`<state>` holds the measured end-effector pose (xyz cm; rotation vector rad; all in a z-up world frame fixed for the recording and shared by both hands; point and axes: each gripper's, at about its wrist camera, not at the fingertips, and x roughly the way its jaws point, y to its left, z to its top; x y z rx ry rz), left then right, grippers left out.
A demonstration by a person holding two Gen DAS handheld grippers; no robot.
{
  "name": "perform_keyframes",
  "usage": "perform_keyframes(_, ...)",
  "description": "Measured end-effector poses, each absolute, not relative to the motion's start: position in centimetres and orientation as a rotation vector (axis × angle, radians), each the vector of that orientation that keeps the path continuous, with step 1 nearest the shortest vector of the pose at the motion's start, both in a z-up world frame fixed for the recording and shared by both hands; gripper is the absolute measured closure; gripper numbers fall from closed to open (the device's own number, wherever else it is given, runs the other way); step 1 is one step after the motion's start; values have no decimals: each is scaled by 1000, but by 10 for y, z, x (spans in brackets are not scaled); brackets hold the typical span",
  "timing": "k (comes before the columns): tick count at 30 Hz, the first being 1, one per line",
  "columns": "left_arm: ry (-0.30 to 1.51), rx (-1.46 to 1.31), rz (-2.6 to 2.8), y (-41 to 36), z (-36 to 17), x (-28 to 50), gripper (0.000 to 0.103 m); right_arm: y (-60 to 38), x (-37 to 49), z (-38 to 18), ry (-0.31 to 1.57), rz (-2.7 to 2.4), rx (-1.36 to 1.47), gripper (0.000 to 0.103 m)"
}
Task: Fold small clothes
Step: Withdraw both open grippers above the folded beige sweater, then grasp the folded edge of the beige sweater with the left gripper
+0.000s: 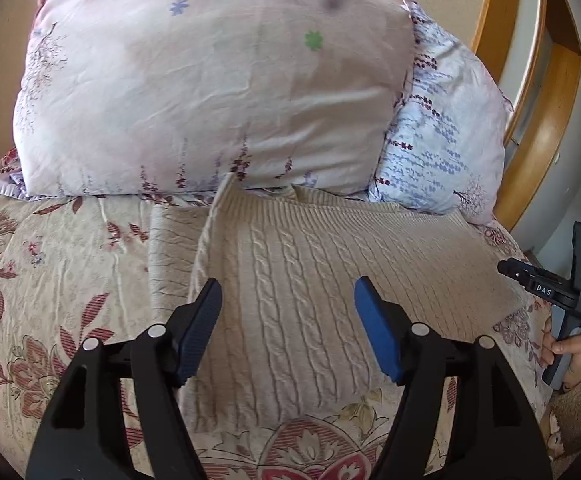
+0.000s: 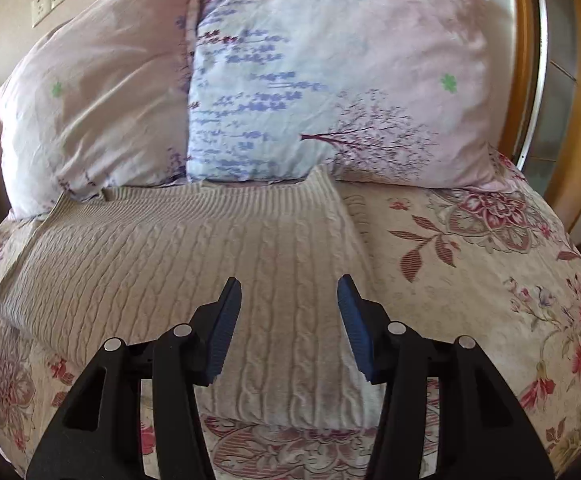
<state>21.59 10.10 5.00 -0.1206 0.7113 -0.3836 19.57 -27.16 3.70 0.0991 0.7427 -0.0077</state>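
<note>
Each gripper is a black moulded frame with triangular cut-outs and round silver pivot pins at its joints. The left gripper (image 1: 288,294) and right gripper (image 2: 289,290) both carry blue ribbed fingers (image 1: 378,340). Seen from the left wrist, the right tool has a grey handle, a white "DAS" label, and a small green light.

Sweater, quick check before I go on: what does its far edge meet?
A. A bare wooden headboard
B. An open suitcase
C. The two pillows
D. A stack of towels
C. The cream cable-knit sweater lies flat on the floral bedspread, and its far edge runs up to the foot of the two pillows.
</note>
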Motion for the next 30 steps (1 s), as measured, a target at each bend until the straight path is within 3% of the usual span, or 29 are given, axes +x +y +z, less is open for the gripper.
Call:
perform_keyframes(3, 767, -93, -391, 88, 37, 223, 33, -259, 203, 27, 794, 23, 77, 51)
perform_keyframes(10, 868, -41, -355, 83, 11, 230, 33, -253, 214, 10, 887, -5, 35, 35)
perform_keyframes(17, 858, -344, -356, 154, 37, 247, 30, -255, 216, 11, 900, 16, 53, 31)
perform_keyframes(25, 1007, -544, -339, 195, 7, 286, 32, -255, 218, 10, 894, 31, 63, 22)
perform_keyframes(30, 993, -566, -370, 190, 2, 287, 32, -256, 220, 8, 891, 40, 62, 22)
